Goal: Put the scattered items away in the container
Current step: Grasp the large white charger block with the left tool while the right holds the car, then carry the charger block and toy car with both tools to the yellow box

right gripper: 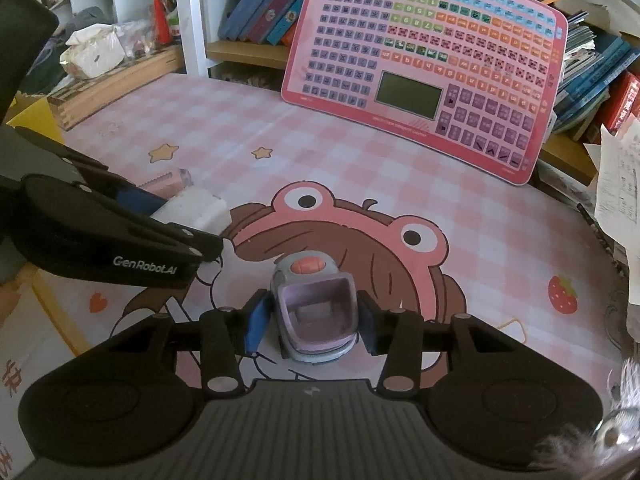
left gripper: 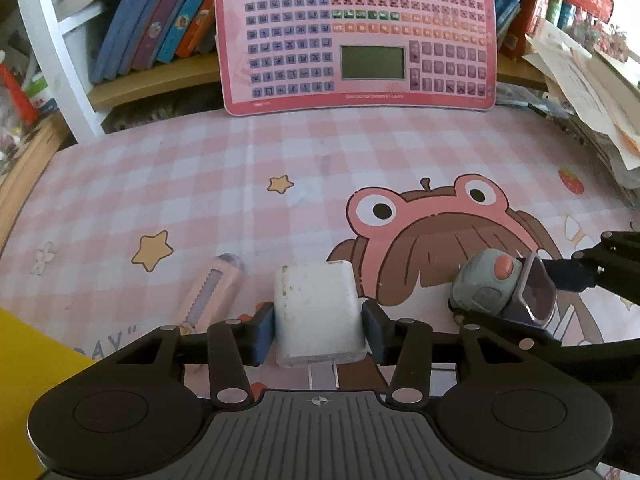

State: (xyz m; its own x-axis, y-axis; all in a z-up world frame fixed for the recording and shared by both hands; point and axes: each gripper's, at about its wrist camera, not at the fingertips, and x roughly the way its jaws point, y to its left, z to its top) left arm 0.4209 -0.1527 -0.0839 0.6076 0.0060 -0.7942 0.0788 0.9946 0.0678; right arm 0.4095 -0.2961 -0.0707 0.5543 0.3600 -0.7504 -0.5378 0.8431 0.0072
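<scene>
My left gripper [left gripper: 319, 326] is shut on a worn white eraser block [left gripper: 318, 308] on the pink checked mat; the eraser also shows in the right wrist view [right gripper: 196, 208]. My right gripper [right gripper: 313, 322] is shut on a grey and lilac toy sharpener with an orange button [right gripper: 314, 312], which also shows in the left wrist view [left gripper: 504, 286]. A pink utility knife [left gripper: 212, 290] lies on the mat just left of the eraser. A yellow container edge [left gripper: 28, 384] sits at the far left.
A pink learning-pad keyboard [left gripper: 356, 32] leans against the bookshelf at the back. Books [left gripper: 160, 20] fill the shelf; a paper pile [left gripper: 592, 92] stands at the right. A wooden box [right gripper: 104, 80] sits at the mat's left rear.
</scene>
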